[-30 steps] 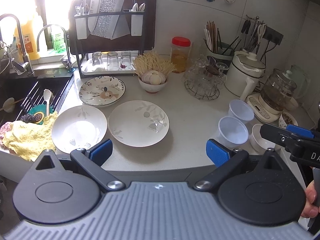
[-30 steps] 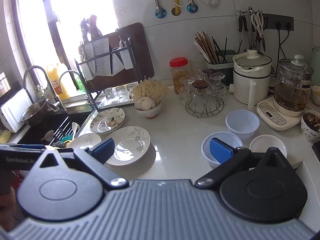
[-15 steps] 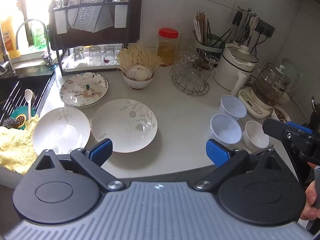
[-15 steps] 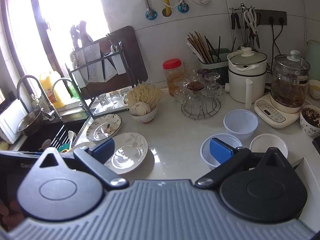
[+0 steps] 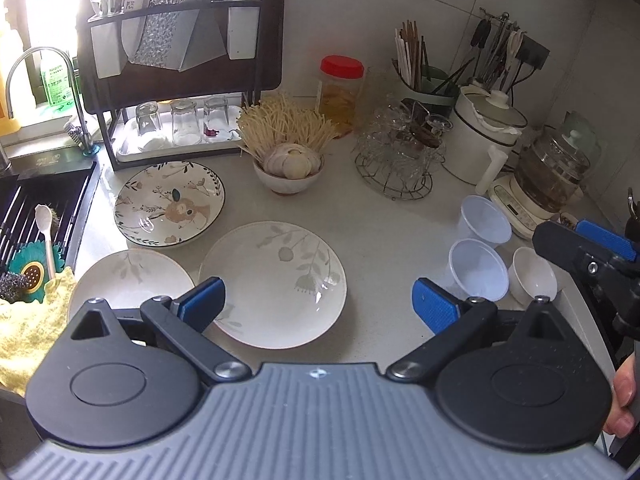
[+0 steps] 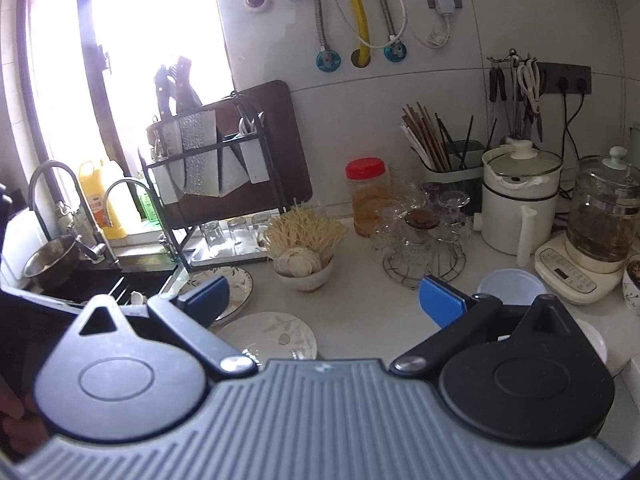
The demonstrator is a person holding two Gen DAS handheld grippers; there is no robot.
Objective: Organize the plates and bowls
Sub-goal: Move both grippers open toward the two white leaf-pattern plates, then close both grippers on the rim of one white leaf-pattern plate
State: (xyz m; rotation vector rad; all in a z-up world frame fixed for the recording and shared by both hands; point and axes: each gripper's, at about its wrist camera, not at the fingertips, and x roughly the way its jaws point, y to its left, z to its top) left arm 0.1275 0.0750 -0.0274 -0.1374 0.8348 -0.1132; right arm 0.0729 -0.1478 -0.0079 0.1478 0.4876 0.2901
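Observation:
Three plates lie on the white counter: a deer-patterned plate (image 5: 170, 204), a plain leaf-print plate (image 5: 130, 284) at front left, and a larger leaf-print plate (image 5: 274, 280) in the middle. My left gripper (image 5: 318, 306) hovers open above the front edge of that larger plate, empty. To the right stand two translucent plastic bowls (image 5: 478, 268) and a small white bowl (image 5: 534, 276). My right gripper (image 6: 324, 300) is open and empty, raised above the counter; it also shows at the right edge of the left wrist view, held by a hand.
A dish rack (image 5: 180, 60) with upturned glasses stands at the back left beside the sink (image 5: 36, 208). A bowl of garlic and enoki (image 5: 290, 160), a red-lidded jar (image 5: 340, 92), a wire stand of glasses (image 5: 400, 152), a white pot (image 5: 486, 136) and a kettle (image 5: 552, 172) line the back.
My left gripper has moved forward and down toward the plates. My right gripper has tilted upward and pulled back, so the bowls sink behind its body.

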